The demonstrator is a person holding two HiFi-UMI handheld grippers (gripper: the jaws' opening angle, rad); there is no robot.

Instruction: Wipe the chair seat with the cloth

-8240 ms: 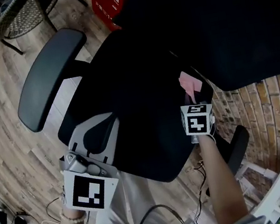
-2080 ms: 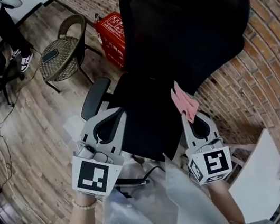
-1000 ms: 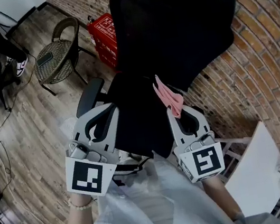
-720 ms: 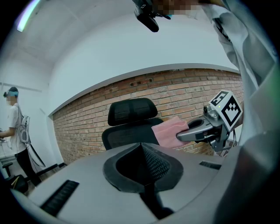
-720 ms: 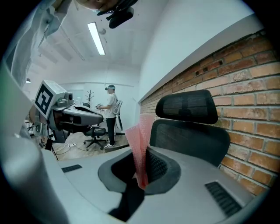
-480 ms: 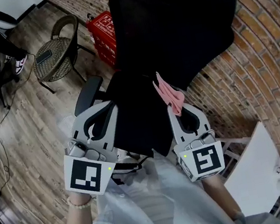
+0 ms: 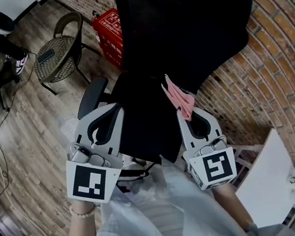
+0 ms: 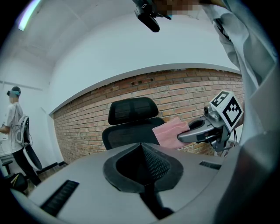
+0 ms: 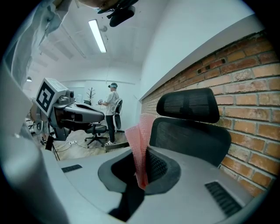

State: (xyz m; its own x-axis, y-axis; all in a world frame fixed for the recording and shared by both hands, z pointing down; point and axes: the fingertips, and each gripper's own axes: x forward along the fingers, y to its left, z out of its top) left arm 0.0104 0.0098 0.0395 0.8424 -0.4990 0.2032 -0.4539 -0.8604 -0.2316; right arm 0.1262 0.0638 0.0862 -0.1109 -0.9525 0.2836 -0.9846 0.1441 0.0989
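1. The right gripper (image 7: 188,116) has its fingers pressed together on a pink cloth (image 7: 178,96), pinching it at its lower end so that the rest stands up past the fingertips in loose folds.
2. The left gripper (image 8: 141,148) has its fingers closed against each other with nothing between them.
3. The two grippers are held side by side but apart, both pointing at a black office chair with a mesh backrest (image 7: 187,23) and a headrest.
4. The cloth is up in the air in front of the backrest, over the right part of the chair seat (image 7: 144,118) in the head view, and is not lying on it.
5. The left gripper sits over the seat's left edge, near the left armrest (image 7: 93,93).
6. The chair stands on a wooden floor (image 7: 25,130) against a brick wall (image 7: 284,62).
7. A red crate (image 7: 111,24) stands just behind the chair, and a wicker chair (image 7: 60,45) is further left.
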